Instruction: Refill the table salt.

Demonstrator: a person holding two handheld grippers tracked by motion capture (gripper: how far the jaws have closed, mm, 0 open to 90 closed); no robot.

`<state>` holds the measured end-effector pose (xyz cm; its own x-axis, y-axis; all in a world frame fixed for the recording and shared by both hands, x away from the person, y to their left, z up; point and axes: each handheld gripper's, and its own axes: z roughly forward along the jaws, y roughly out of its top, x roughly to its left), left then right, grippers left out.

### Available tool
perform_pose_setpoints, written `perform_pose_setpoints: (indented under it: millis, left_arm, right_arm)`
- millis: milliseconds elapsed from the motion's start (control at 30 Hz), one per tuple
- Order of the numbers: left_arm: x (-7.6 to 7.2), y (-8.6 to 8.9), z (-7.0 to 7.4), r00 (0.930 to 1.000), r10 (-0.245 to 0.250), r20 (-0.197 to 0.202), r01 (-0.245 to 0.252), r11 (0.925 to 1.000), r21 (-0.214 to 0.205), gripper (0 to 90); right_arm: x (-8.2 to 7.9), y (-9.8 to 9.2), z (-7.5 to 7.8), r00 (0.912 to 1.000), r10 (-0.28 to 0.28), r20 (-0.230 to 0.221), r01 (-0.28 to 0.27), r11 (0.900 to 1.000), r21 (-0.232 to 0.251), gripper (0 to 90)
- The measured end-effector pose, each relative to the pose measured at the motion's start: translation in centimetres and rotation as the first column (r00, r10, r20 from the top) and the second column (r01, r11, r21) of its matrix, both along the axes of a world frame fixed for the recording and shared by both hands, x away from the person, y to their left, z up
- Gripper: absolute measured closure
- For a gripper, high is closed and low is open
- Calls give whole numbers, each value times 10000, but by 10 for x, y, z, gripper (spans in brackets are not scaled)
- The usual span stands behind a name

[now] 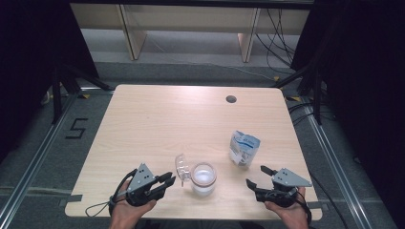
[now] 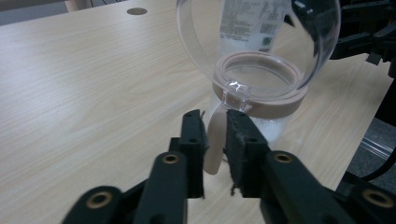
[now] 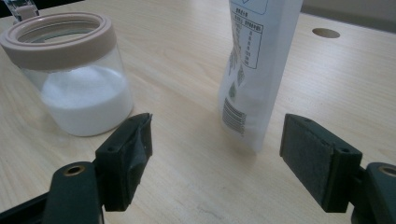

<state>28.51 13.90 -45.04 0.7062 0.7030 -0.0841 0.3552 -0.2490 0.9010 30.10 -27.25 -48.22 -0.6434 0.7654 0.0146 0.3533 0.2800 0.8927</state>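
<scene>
Left gripper [image 2: 215, 140] has its jaws pinched nearly together on the beige handle tab [image 2: 214, 144] that hangs down the near side of the jar [image 1: 204, 179]. The tab sits squarely between the pads, both pads look to be touching it. Straight ahead of those jaws and just above them is the jar's beige collar [image 2: 261, 100], and the clear hinged lid [image 2: 257, 42] stands swung up open above it, hinge clip right over the tab. Jar holds white powder, about half full (salt or sugar, can't tell which).

Right gripper [image 3: 217, 140] stands wide open with nothing between the jaws. The jar is ahead and off the left jaw, apart from it; the pouch [image 3: 257, 70] stands upright ahead between the jaws but well short of the pads, no contact. In the high view the right gripper [image 1: 262, 177] is just this side of the pouch [image 1: 243, 149], and the left gripper [image 1: 165, 181] is just beside the jar on the wooden table [image 1: 157, 124].

Step in hand, as I read it: steady the jar by its tab so the other hand can fetch the pouch. To do it well, keep the left pinch firm and low on the tab, don't twist, or the jar tips and the lid flops. Right jaws should go forward level and centre on the pouch body below the torn top, then close gently so the soft pouch doesn't buckle or spill. Keep it upright until it's over the collar.
</scene>
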Motion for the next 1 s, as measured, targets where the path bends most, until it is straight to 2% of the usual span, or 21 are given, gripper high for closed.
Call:
perform_pose_setpoints:
  millis: [33,100,167,200,233,267,333,433,467,567,600,633,733,767,1000]
  left_arm:
    - [0,0,2,10000,-5,50,5,9999,119,828]
    - [0,1,2,9999,-39,147,39,10000,-1,872]
    - [-1,1,4,9998,-23,189,20,9999,127,891]
    - [-1,1,4,9998,-14,189,11,9999,134,892]
    - [0,2,4,9998,-30,182,28,9999,130,892]
    - [0,2,4,9998,-75,173,74,10000,55,893]
    - [0,1,4,9998,-56,194,57,10000,-10,893]
    - [-1,0,6,10000,7,88,-7,10000,-22,894]
    - [0,0,7,9997,-112,237,110,9999,114,894]
    - [-2,-2,9,9998,-102,143,101,9999,71,894]
    - [-1,-3,9,9995,-244,208,242,9996,107,894]
    - [-1,-3,10,9994,-260,232,258,9996,104,894]
    - [0,-4,11,9994,-255,247,253,9997,75,894]
    - [-1,-3,12,9995,-218,233,214,9996,167,894]
    - [1,-2,14,9994,-217,251,215,9997,77,894]
  right_arm:
    - [0,0,0,10000,-16,15,16,10000,-19,260]
    - [-1,0,0,10000,-35,-70,35,10000,-8,260]
    - [-2,0,0,10000,-71,-57,71,10000,-32,260]
    - [-2,0,0,10000,-7,-93,6,10000,-59,260]
    - [-2,0,0,10000,30,53,-30,9999,-99,260]
    - [-2,0,0,9999,71,-94,-71,9999,-76,260]
    - [-1,0,0,9997,81,219,-77,9998,-174,261]
    - [-2,0,-1,9997,149,172,-147,9998,-98,260]
    - [-3,1,-1,9999,136,-77,-136,9999,14,261]
    - [-4,1,-1,9999,141,-72,-140,9999,33,260]
    - [-3,1,-1,9999,156,-18,-156,9999,-39,260]
    - [-6,2,-1,9996,-15,-265,17,10000,66,260]
    - [-5,2,-1,10000,70,-13,-70,9999,-84,260]
    - [-4,2,-2,9997,247,11,-247,9996,-103,260]
    - [-3,3,-3,9996,262,-117,-263,9996,-82,260]
